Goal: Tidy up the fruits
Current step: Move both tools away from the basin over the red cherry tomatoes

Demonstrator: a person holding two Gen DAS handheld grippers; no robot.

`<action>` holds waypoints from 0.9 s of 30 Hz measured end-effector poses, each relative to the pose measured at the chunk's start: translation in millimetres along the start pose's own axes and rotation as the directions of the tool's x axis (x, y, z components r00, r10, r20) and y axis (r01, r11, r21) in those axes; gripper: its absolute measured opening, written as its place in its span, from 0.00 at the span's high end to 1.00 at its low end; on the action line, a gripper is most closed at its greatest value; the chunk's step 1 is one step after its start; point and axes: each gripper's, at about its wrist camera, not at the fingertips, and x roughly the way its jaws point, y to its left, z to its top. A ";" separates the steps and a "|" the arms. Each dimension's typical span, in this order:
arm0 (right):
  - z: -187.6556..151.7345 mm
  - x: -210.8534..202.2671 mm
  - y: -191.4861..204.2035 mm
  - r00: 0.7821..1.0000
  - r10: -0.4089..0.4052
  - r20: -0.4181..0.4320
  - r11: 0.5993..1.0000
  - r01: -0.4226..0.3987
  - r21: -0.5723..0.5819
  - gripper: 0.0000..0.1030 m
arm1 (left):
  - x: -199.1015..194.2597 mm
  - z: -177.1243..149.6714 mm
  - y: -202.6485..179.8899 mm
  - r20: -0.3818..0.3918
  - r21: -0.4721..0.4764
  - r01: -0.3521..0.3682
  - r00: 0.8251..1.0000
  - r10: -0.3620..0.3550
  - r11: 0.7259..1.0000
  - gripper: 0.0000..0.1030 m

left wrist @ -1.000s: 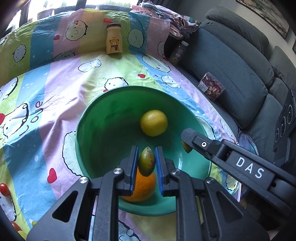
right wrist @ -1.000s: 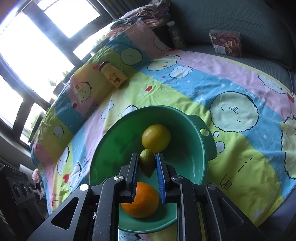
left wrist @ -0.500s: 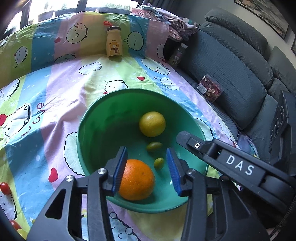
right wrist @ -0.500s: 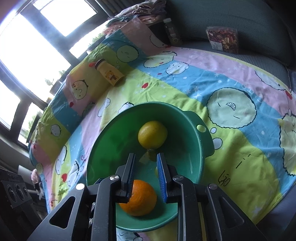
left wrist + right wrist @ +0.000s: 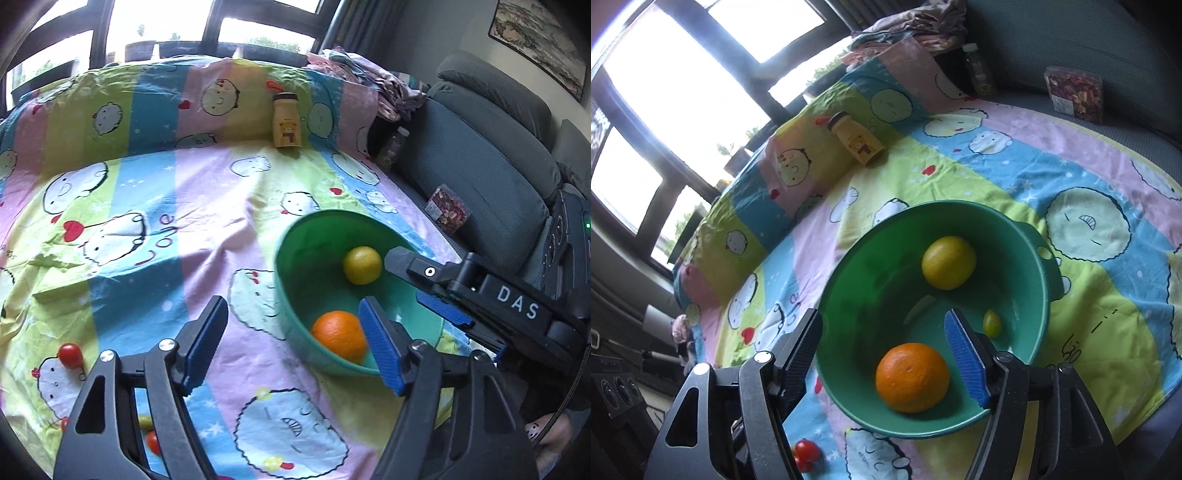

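Note:
A green bowl (image 5: 864,280) on the patterned cloth holds an orange (image 5: 912,376), a yellow lemon (image 5: 948,261) and a small green fruit (image 5: 991,323). My right gripper (image 5: 882,350) hovers over the bowl's near side, its jaws opening with no fruit touching the pads. In the left wrist view the bowl (image 5: 306,258) lies to the right, with the orange (image 5: 338,334) and lemon (image 5: 362,265) inside. My left gripper (image 5: 293,341) hangs above the cloth at the bowl's left rim, its jaws opening and empty. The right gripper (image 5: 404,277) reaches in from the right.
Loose cherry tomatoes lie on the cloth: one (image 5: 70,355) at the left, more (image 5: 805,452) near the front edge. A yellow bear bottle (image 5: 286,124) stands at the back. A snack box (image 5: 447,212) and a dark bottle (image 5: 391,147) sit by the grey sofa (image 5: 480,166).
Both grippers were shut on small green fruits over the bowl, then opened and dropped them in. The left gripper then drew away leftward, so the bowl now sits right in its view.

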 end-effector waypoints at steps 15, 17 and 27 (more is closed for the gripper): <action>-42.6 31.2 88.4 0.972 0.120 -0.203 0.957 -0.168 -0.237 0.31 | -56.4 -50.6 176.7 -0.040 -0.368 -0.328 0.940 0.338 0.870 0.27; -51.4 39.1 100.6 0.963 0.125 -0.239 0.946 -0.189 -0.265 0.31 | -53.1 -52.5 186.7 -0.041 -0.398 -0.301 0.949 0.311 0.866 0.29; -97.8 80.6 125.2 0.895 0.124 -0.429 0.916 -0.269 -0.298 0.31 | -23.2 -50.8 197.0 -0.125 -0.412 -0.266 0.964 0.235 0.872 0.48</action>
